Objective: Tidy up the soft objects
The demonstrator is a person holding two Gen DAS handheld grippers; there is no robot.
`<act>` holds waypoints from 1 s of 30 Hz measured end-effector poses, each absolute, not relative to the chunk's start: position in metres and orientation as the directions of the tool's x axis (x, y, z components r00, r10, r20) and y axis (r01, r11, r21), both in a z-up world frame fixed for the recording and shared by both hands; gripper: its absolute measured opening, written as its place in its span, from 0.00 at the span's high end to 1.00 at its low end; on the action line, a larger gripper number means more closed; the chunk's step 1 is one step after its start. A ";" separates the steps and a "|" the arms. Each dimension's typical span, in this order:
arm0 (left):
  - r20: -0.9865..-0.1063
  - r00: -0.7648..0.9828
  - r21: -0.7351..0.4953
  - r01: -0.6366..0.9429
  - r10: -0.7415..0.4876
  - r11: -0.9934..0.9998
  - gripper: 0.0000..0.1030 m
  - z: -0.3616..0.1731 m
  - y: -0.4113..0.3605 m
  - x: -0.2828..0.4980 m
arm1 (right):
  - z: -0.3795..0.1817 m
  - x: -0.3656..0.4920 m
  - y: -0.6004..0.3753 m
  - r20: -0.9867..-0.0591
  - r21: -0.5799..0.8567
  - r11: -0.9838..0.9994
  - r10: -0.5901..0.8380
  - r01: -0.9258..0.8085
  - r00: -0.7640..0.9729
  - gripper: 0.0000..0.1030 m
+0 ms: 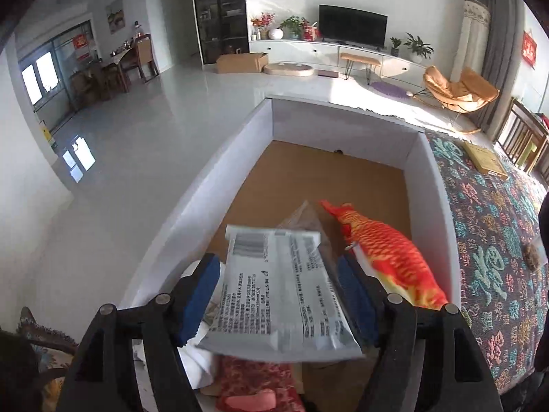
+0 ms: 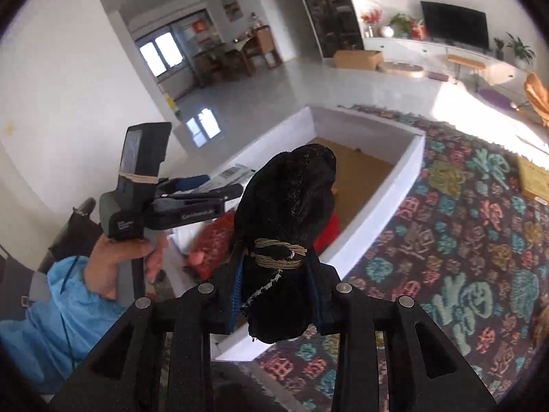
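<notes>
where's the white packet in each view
Left wrist: white packet at lower centre, between the left gripper's fingers, above the box.
Right wrist: only its barcoded end shows, left of centre, in the left gripper.
Shared landmark: the white box.

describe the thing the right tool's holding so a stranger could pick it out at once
Find the white box on the patterned cloth. In front of it, the right tool clamps a black soft bundle. Unlike the left tool's white printed packet, it is dark, fuzzy and bound with tan bands.
</notes>
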State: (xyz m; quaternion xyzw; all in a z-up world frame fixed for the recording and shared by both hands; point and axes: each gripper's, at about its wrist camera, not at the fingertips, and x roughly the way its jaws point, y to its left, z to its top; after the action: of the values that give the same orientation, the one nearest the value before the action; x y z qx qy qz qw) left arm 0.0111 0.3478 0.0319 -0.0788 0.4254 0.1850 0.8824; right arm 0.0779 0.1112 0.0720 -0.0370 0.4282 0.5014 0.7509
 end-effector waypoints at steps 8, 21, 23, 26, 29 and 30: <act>-0.739 0.557 0.114 -0.451 0.379 0.885 0.16 0.027 0.344 -0.020 | 0.026 0.070 0.143 -0.742 0.376 0.510 0.666 -0.774 0.079 0.37; -0.710 0.539 0.142 -0.522 0.454 0.841 0.00 0.047 0.284 -0.064 | 0.040 0.074 0.126 -0.829 0.140 0.643 0.492 -0.753 0.267 0.32; -0.708 0.533 0.144 -0.534 0.464 0.833 0.00 0.048 0.282 -0.069 | 0.039 0.074 0.127 -0.839 0.129 0.662 0.470 -0.738 0.275 0.32; -0.713 0.534 0.124 -0.542 0.455 0.831 0.00 0.049 0.282 -0.076 | 0.038 0.075 0.131 -0.849 0.142 0.677 0.459 -0.722 0.263 0.32; -0.713 0.535 0.118 -0.546 0.453 0.830 0.00 0.052 0.283 -0.079 | 0.038 0.074 0.135 -0.853 0.164 0.680 0.462 -0.715 0.244 0.32; -0.712 0.535 0.118 -0.546 0.454 0.829 0.00 0.053 0.283 -0.079 | 0.039 0.071 0.136 -0.853 0.164 0.679 0.462 -0.716 0.243 0.32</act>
State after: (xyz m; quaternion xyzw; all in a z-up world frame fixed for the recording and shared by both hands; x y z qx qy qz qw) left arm -0.0792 0.2829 0.0527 -0.0597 0.3879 0.2860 0.8742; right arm 0.0706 0.1362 0.0395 -0.1308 0.4850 0.3787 0.7773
